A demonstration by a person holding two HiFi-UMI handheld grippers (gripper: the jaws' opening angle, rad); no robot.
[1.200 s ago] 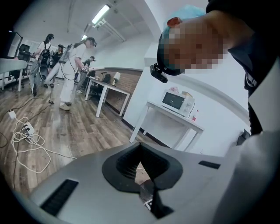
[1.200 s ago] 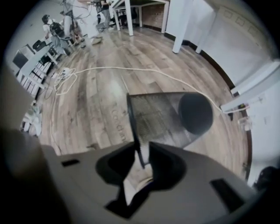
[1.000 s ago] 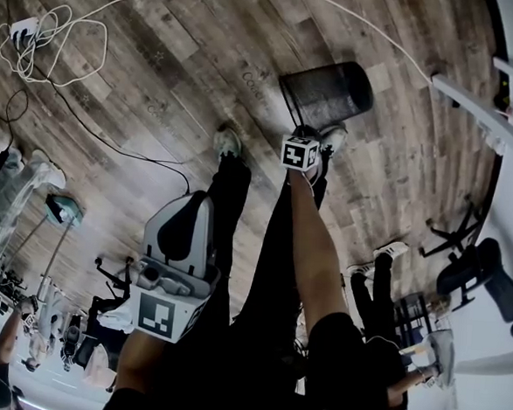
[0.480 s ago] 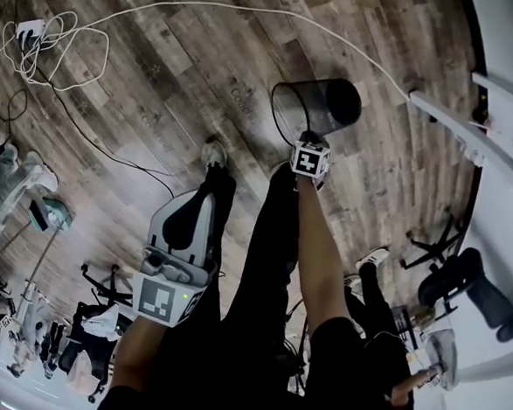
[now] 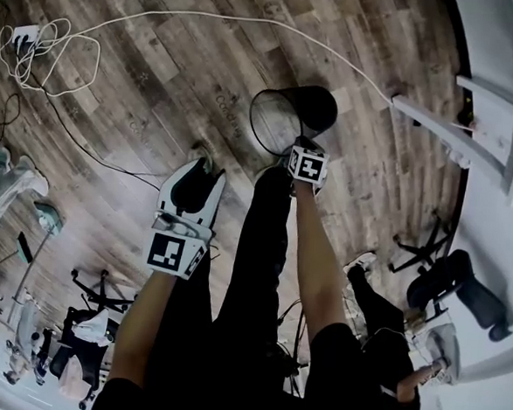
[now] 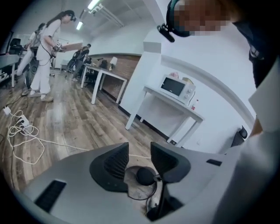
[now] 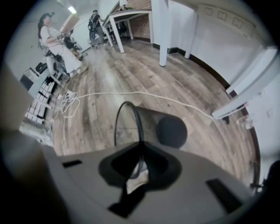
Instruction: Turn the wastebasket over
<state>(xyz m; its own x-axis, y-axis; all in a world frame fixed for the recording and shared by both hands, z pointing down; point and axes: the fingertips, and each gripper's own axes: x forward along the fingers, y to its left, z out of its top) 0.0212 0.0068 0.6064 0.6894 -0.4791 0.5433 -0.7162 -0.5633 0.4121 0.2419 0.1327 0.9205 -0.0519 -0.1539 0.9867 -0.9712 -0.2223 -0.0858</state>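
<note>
Black mesh wastebasket [image 5: 311,107] rim pinched by downward right gripper [image 5: 301,147]; left gripper [image 5: 194,171] jaws just opening, empty.

Look: black wire-mesh wastebasket [image 5: 309,110], round, with a thin hoop rim and a solid dark base (the boards show through the mesh).
Pose: tipped onto its side, open mouth towards the person, base pointing away.
Hold: the near edge of the rim is pinched between the closed jaws of the right gripper [image 5: 297,152].
Place: over the wooden floor [image 5: 160,79]; whether it touches the boards I cannot tell.
</note>
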